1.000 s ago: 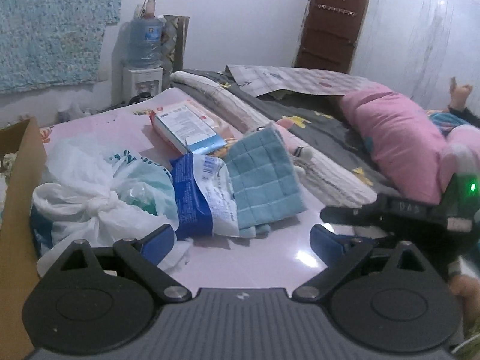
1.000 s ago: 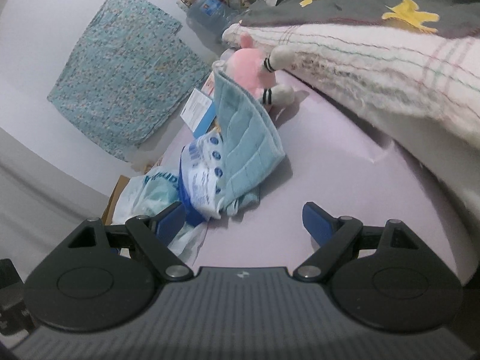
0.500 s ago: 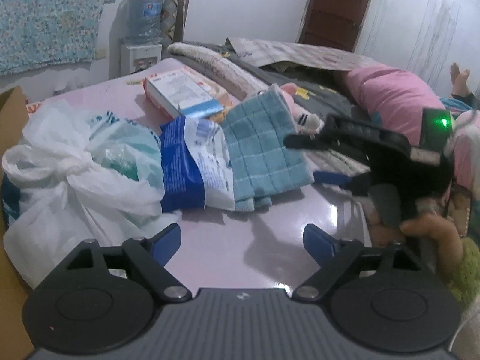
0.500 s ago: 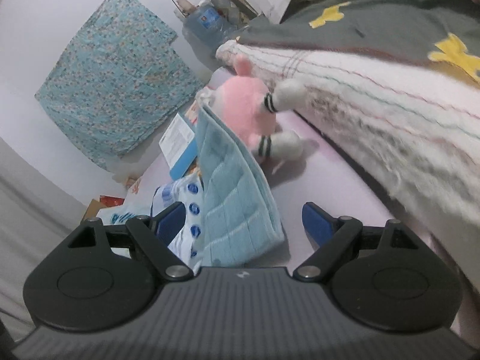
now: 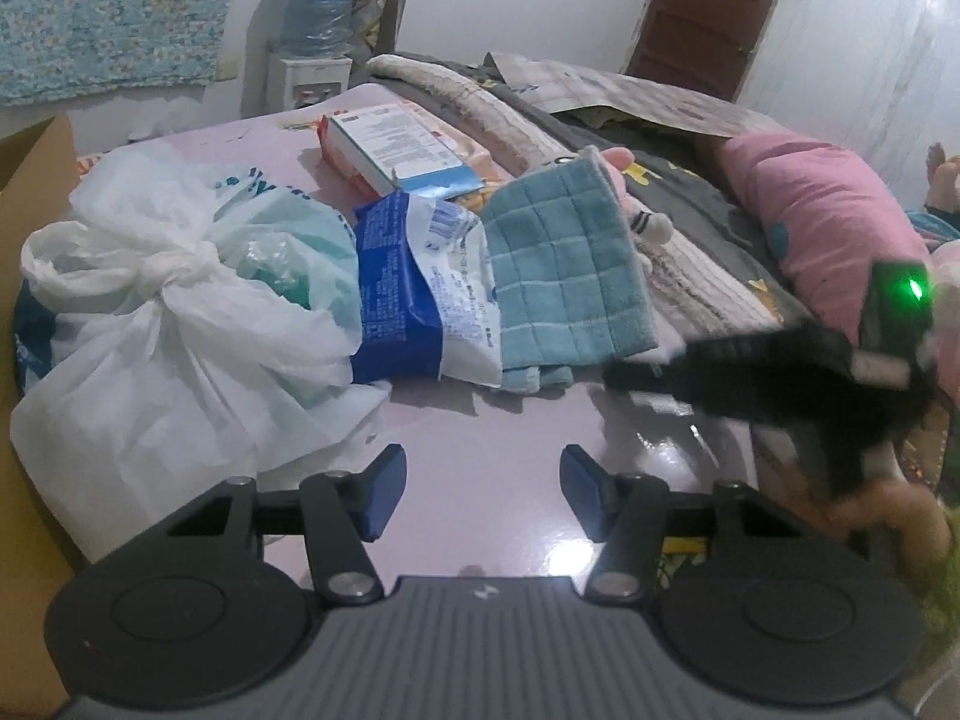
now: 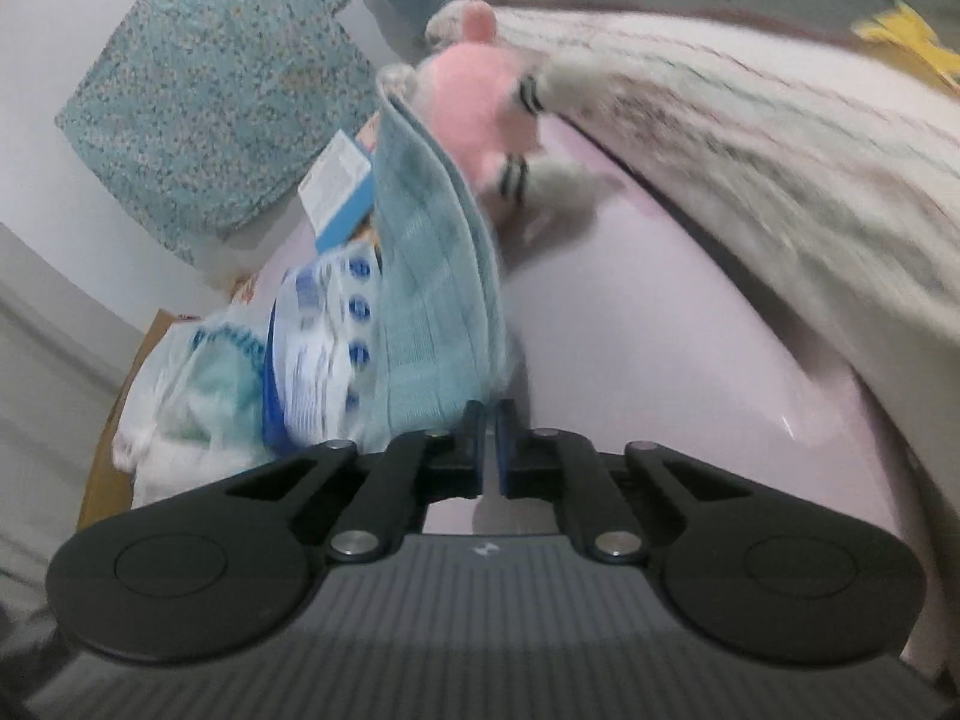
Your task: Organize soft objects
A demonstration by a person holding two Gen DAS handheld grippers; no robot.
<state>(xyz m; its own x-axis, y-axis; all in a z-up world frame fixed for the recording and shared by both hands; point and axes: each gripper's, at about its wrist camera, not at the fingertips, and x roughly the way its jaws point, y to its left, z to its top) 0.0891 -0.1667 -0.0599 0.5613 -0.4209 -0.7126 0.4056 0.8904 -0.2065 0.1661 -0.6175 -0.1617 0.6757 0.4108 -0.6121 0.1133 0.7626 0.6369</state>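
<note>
**Right gripper clenched at the teal cloth's near corner**

Nearest in the left wrist view, the left gripper point(image 5: 478, 489) hangs over bare pink bench point(image 5: 492, 420); its jaws are closing with nothing between them. In the right wrist view, the right gripper point(image 6: 491, 438) has its blue pads pressed together right at the lower corner of the teal cloth point(image 6: 438, 300); whether any fabric is pinched between them, I cannot tell.

Just beyond, the teal cloth point(image 5: 564, 276) leans against a blue-and-white packet point(image 5: 420, 294), which rests beside a knotted white plastic bag point(image 5: 180, 312). A cardboard box point(image 5: 36, 180) stands at the left edge.

Behind the cloth sits a pink plush toy point(image 6: 480, 108), touching a folded cream blanket point(image 6: 750, 138). Farther back lie a flat carton point(image 5: 396, 144), a pink pillow point(image 5: 828, 228), a water dispenser point(image 5: 315, 30) and a brown door point(image 5: 708, 18).
</note>
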